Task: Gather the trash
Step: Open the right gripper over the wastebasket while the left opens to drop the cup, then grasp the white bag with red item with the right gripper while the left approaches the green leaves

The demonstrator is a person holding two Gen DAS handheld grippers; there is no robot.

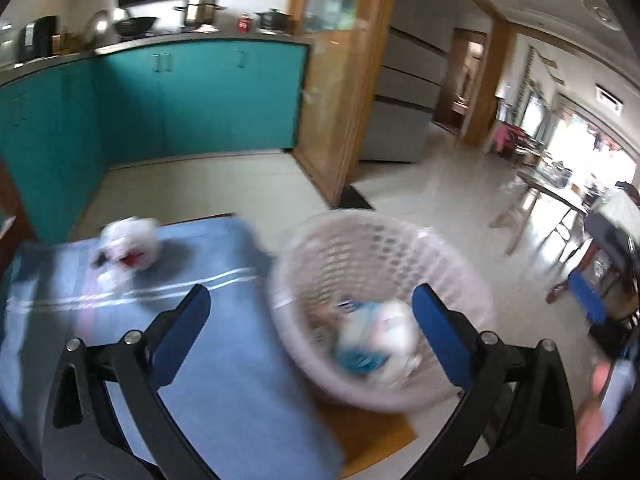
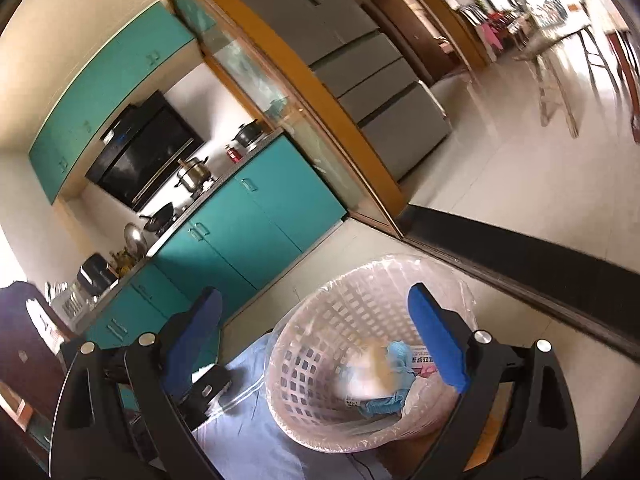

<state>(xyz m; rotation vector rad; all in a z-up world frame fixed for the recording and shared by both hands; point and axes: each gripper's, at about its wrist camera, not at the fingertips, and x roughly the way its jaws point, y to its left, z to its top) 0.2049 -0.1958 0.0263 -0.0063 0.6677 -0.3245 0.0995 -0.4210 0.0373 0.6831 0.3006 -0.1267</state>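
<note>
A white lattice basket [image 1: 320,256] lined with clear plastic stands at the right edge of a table covered with a blue cloth [image 1: 224,360]. It holds white and blue crumpled trash [image 1: 372,340]. A crumpled white wrapper with red marks [image 1: 128,248] lies on the cloth at the far left. My left gripper [image 1: 310,300] is open and empty, above the cloth and the basket's near rim. In the right wrist view my right gripper [image 2: 314,300] is open and empty above the basket [image 2: 320,320], with the trash [image 2: 380,376] inside it.
Teal kitchen cabinets [image 1: 192,96] with pots on the counter stand behind the table. A wood-framed glass partition [image 1: 336,80] and a grey fridge [image 2: 352,52] stand beyond. A table and chairs [image 1: 552,208] stand far right on the tiled floor.
</note>
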